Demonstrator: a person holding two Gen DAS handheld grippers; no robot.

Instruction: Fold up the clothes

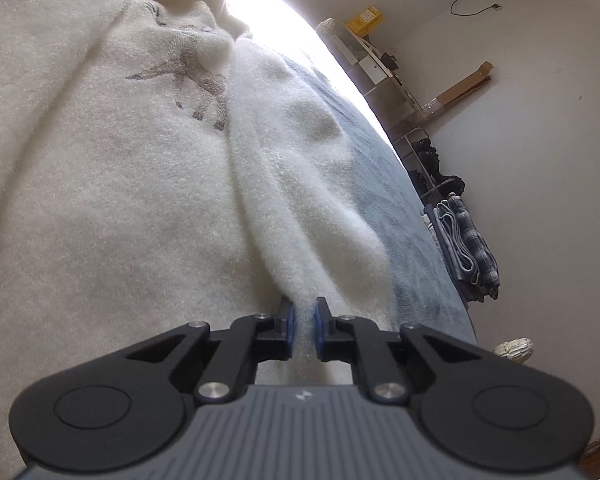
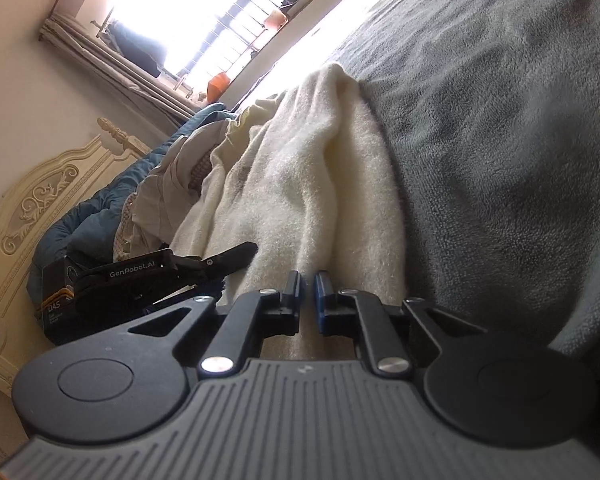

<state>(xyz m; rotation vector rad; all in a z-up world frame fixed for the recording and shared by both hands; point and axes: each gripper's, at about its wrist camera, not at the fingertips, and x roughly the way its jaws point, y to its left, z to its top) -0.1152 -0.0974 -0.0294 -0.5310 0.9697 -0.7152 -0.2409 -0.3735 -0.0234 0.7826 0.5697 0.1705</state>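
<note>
A cream fleece garment [image 1: 100, 184] with a grey embroidered animal [image 1: 196, 80] lies spread over a grey-blue blanket [image 1: 384, 200]. My left gripper [image 1: 303, 312] is shut on a raised ridge of the cream fabric near the garment's right side. In the right wrist view the same cream garment [image 2: 300, 184] runs away from me as a bunched strip on the grey blanket [image 2: 500, 140]. My right gripper [image 2: 308, 284] is shut on the near end of that strip. The left gripper [image 2: 220, 260] shows there too, low at the left, resting on the fabric.
A pile of blue and beige clothes [image 2: 148, 200] lies against a carved cream headboard [image 2: 32, 204]. Beside the bed stand folded plaid cloths [image 1: 468, 244], a rack with dark items [image 1: 432, 164] and a shelf [image 1: 364, 52]. A bright barred window [image 2: 220, 12] is behind.
</note>
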